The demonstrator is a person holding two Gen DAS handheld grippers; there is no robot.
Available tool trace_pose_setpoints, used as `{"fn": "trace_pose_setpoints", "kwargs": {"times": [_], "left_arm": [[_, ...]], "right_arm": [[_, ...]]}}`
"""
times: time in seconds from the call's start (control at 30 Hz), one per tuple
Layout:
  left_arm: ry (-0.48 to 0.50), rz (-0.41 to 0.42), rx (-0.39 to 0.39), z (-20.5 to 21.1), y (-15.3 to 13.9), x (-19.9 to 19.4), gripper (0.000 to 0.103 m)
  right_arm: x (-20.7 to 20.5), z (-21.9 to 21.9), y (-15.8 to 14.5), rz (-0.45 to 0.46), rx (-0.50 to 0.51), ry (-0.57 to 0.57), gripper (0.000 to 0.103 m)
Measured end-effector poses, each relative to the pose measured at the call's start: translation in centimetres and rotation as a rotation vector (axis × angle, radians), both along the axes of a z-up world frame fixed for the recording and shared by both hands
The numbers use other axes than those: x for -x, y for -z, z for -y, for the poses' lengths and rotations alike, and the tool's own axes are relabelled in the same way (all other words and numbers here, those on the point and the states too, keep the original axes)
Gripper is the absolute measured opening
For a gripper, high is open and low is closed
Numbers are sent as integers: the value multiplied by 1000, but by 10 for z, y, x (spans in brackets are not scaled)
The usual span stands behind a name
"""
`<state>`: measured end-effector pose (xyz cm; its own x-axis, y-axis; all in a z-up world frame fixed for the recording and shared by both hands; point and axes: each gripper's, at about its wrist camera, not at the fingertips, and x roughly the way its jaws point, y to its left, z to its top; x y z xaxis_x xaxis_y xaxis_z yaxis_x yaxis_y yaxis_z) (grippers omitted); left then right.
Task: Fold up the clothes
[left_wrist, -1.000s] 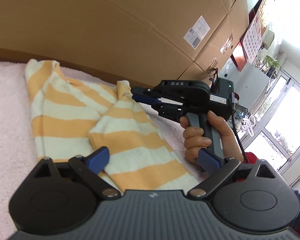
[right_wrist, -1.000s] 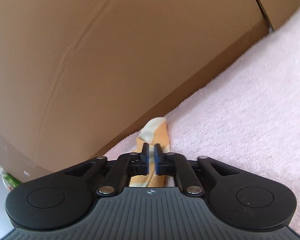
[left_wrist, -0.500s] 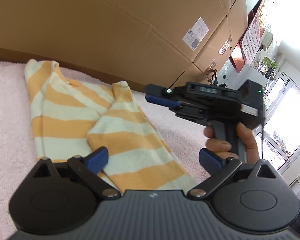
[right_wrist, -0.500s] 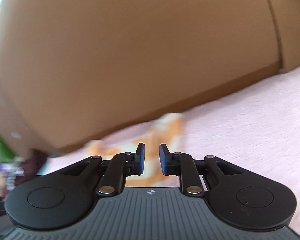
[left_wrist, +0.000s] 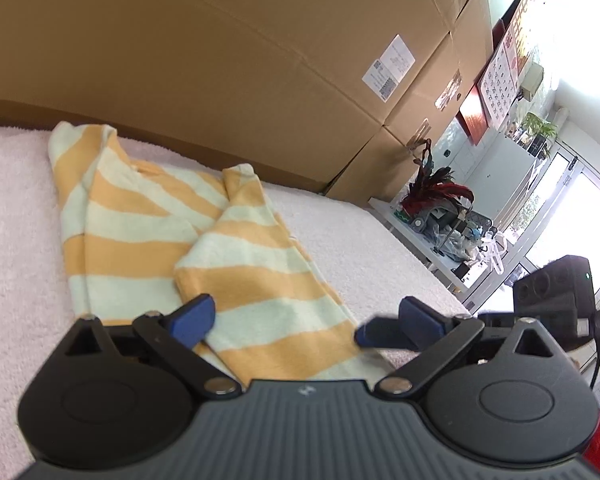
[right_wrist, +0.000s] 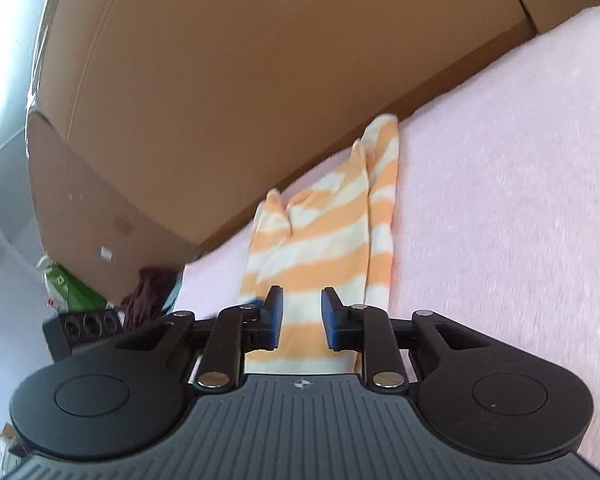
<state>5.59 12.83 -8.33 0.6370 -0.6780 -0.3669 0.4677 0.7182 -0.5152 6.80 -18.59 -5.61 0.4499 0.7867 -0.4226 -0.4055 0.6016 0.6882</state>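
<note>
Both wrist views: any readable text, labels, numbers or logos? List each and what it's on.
None reads as quotable text.
White shipping label on the cardboard box: print and codes too small.
Wall calendar: number grid visible, digits too blurred.
Round emblem on the right gripper body: a symbol, no letters.

white label (left_wrist: 389, 68) on cardboard box (left_wrist: 220, 60), print illegible

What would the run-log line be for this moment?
step: sleeve folded in | striped shirt: flat on pink towel | left gripper: open, empty | right gripper: jaws just opening, empty | next: probably bottom hem
</note>
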Motion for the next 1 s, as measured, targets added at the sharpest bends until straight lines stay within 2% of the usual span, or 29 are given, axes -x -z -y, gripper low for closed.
{"fn": "trace_pose_setpoints", "kwargs": {"times": [0.03, 0.1, 0.17, 0.3, 0.37, 0.4, 0.47, 0.57, 0.7, 0.77, 0.83, 0.9, 1.0], "left_arm": [[-1, 1, 0, 0, 0, 0, 99], [-4, 5, -3, 0, 0, 1, 99], [-7, 8, -6, 0, -1, 1, 99], [-17, 23, -18, 1, -2, 3, 99], [-28, 37, -29, 1, -3, 5, 99], [-38, 46, -37, 1, -4, 7, 99], [-68, 84, -63, 2, -8, 14, 99], [-108, 170, -106, 3, -19, 42, 99], [-35, 199, -35, 4, -22, 97, 99], [-6, 184, -13, 4, -16, 122, 99], [6, 141, -1, 4, -7, 137, 99], [15, 113, 66, -2, 2, 149, 98], [31, 103, 179, -17, 8, 163, 96]], "right_arm": [[9, -1, 1, 18, 31, 12, 18], [28, 4, 3, 60, 54, 67, 15], [43, 11, 2, 62, 36, 120, 23], [73, -2, -3, 92, -39, -34, 24], [80, -12, 3, 107, 51, -30, 24], [81, -11, 6, 102, 59, -11, 10], [81, -1, 14, 77, 16, 35, 7], [87, 11, 22, 42, -47, 73, 7], [105, 4, 26, 151, -16, 95, 8], [113, 1, 25, 196, -15, 104, 18], [120, -4, 24, 241, -30, 87, 47], [128, -10, 21, 284, -28, 63, 65], [136, -14, 22, 327, -3, 65, 65]]}}
